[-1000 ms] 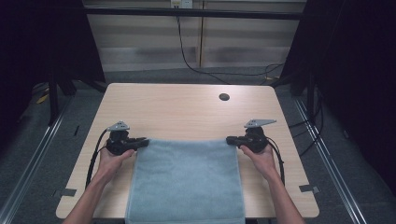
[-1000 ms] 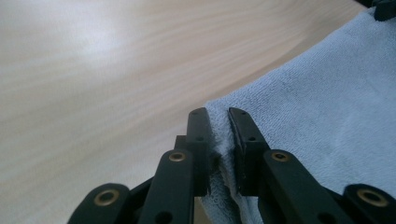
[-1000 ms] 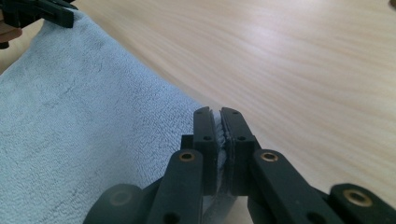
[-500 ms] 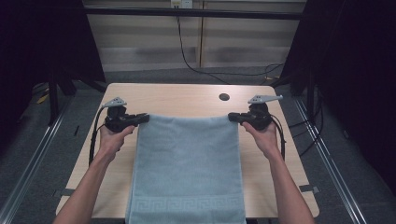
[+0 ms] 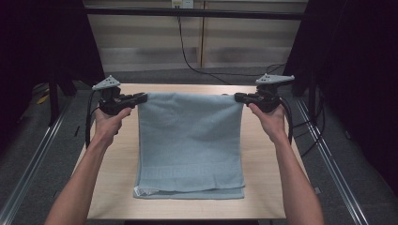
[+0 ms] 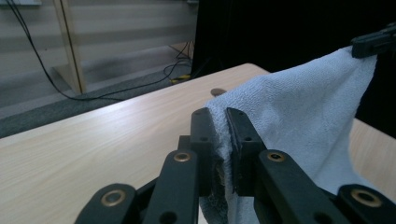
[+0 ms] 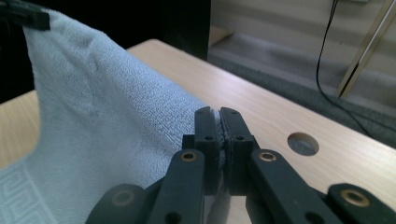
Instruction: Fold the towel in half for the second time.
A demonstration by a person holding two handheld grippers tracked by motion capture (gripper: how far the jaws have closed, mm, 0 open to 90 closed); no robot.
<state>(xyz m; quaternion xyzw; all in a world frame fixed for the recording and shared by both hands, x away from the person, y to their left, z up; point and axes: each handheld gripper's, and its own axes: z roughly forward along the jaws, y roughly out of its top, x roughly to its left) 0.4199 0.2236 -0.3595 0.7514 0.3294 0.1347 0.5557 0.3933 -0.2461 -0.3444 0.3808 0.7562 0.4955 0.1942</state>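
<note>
Pale blue terry-cloth towel (image 5: 190,140) is hanging stretched between your two tools, its upper edge lifted off the light wooden table (image 5: 112,187) and running almost straight from one top corner to the other. Its lower part is lying on the tabletop toward your side, where a woven key-pattern band is crossing it near the hem and a small white label (image 5: 137,191) is sitting at the near left corner.

You are holding the towel's left top corner with your left gripper (image 5: 139,98); in the left gripper view its two black jaws are standing narrow with a fold of the cloth (image 6: 299,107) pinched between them, and the other tool's dark tip is showing at the far corner of the cloth. You are holding the right top corner with your right gripper (image 5: 238,97); in the right gripper view its jaws are pressing almost together on a thin edge of the towel (image 7: 93,107).

Your left hand (image 5: 109,123) and right hand (image 5: 268,119) are gripping the handles, forearms reaching in from the near edge, with a black cable trailing down from each tool and a grey three-cornered plate on top of each.

Beyond the cloth, a round hole (image 7: 303,143) is showing in the tabletop. Past the table's far edge a pale panelled wall (image 5: 155,37) is standing with a black cable hanging across it, and dark curtains are flanking both sides.
</note>
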